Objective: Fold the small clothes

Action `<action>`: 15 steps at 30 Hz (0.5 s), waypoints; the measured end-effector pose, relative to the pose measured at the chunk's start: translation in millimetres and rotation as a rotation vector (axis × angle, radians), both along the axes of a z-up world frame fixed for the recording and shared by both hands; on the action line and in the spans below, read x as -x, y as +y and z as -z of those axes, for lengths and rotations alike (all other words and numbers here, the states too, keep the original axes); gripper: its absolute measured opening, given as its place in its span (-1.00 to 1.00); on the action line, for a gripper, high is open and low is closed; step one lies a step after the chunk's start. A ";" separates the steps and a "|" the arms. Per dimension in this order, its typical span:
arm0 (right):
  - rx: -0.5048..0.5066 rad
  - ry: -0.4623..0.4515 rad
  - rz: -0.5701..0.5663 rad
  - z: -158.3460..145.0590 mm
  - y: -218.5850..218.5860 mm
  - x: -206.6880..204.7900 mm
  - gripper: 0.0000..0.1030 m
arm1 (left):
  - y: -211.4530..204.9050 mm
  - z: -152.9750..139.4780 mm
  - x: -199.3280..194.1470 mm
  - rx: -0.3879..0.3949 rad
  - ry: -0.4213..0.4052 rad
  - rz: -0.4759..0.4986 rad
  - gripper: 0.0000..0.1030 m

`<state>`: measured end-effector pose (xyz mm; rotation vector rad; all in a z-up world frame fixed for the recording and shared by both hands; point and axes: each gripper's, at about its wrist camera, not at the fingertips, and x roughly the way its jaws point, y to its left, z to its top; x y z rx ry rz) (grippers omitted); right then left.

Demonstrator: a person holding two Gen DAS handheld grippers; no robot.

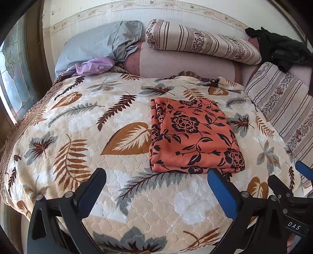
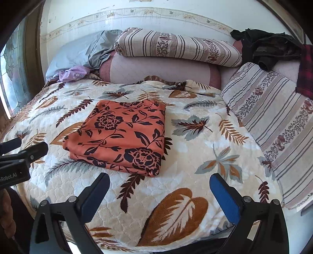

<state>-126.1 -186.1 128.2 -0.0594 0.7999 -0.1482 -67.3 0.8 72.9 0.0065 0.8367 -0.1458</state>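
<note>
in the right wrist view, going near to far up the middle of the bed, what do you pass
right gripper with its jaws wide open → leaf-print blanket → folded orange floral cloth → pink bolster → striped pillow on top of it → wall border

Daylit from left window (image 1: 11, 78), sharp, fisheye-warped
</note>
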 end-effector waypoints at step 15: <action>-0.028 0.004 0.003 2.7 -7.5 -24.4 1.00 | -17.5 3.0 -25.5 -0.018 0.010 0.037 0.99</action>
